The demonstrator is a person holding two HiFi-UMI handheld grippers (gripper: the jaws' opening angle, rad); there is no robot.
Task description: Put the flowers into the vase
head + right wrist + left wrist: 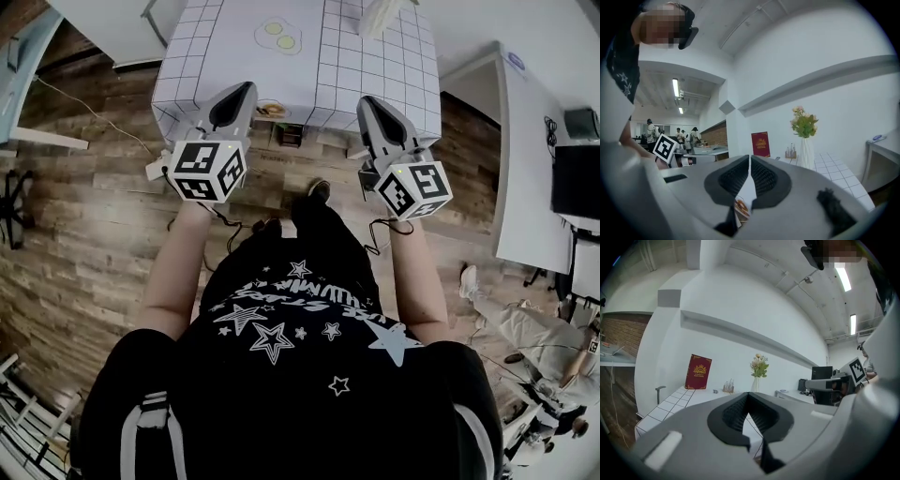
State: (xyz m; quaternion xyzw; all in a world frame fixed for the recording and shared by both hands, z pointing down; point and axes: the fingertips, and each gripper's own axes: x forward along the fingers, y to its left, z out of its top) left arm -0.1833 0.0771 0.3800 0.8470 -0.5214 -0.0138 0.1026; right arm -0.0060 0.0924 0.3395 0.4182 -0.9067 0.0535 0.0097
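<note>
A bunch of pale flowers with green leaves [759,365] stands in a slim white vase [755,384] at the far side of the white tiled table [234,56]. The right gripper view shows the same flowers [803,123] and vase [806,153] to the right of the jaws. My left gripper [246,89] and right gripper [367,101] are held side by side, short of the table's near edge and far from the vase. The left gripper [747,394] is shut with nothing in it. The right gripper [750,158] is also shut and holds nothing.
A red book [698,372] leans on the wall at the table's back, next to a small rack of bottles [727,386]. A plate with two yellow pieces [278,36] lies on the table. A white desk [530,141] and a seated person [525,328] are at the right. Wooden floor surrounds the table.
</note>
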